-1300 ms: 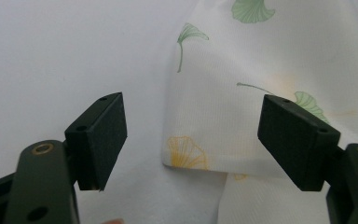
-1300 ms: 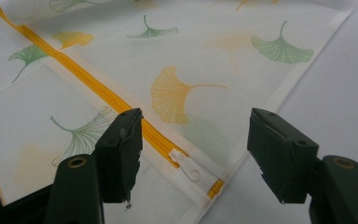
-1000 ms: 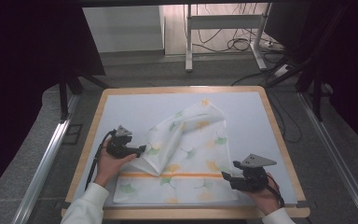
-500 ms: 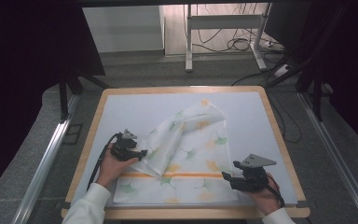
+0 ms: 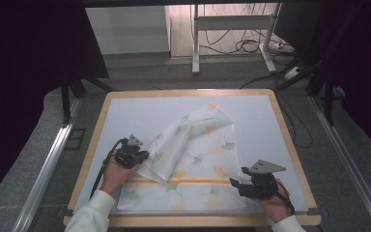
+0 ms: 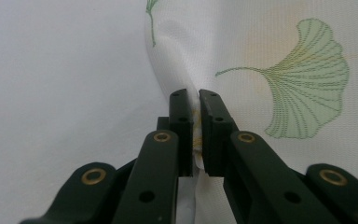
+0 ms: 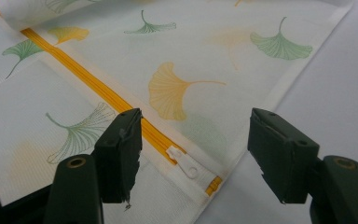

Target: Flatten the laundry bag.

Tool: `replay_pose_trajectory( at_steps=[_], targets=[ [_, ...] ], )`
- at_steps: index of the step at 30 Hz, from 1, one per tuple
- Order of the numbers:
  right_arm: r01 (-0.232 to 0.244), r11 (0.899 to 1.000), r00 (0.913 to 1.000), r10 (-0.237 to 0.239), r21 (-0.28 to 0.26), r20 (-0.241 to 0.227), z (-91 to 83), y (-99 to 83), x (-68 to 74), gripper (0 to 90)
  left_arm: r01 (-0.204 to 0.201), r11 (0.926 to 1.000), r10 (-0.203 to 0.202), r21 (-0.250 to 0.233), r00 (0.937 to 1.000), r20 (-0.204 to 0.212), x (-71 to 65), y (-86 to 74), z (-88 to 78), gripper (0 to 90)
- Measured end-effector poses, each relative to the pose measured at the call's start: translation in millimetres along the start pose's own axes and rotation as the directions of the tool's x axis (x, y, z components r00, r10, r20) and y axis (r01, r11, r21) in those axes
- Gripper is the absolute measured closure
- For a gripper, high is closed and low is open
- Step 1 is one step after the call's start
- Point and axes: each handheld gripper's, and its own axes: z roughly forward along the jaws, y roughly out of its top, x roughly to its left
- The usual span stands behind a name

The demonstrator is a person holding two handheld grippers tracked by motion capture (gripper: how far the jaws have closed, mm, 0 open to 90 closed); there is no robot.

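Near the table's (image 5: 107,116) front edge, a leaf-printed zip bag (image 5: 193,164) is spread flat, its left part folded over toward the far right. A fold of its fabric has just been closed on by the left gripper (image 6: 192,122). The right gripper (image 7: 193,154) is held wide open over the zip pull (image 7: 182,163).
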Motion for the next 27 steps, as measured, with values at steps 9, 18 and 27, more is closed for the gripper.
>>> replay_pose_trajectory(
  at_steps=[9,18,27],
  targets=[
    [0.0,1.0,1.0,0.0,0.002,-0.001,0.2,0.1,-0.2,35.3,0.024,0.9981,-0.024,-0.056,0.9996,0.012,2.0,1.0,-9.6,86.4],
    [-0.001,1.0,1.0,0.001,0.0,-0.009,0.5,0.7,1.5,35.3,0.037,0.9946,-0.035,-0.097,0.9992,0.019,2.8,2.4,-16.7,86.6],
    [0.009,1.0,0.999,-0.009,0.006,-0.043,1.7,1.4,3.1,43.7,0.03,0.9945,-0.031,-0.101,0.9995,-0.006,4.3,2.7,-18.2,86.8]
  ],
)
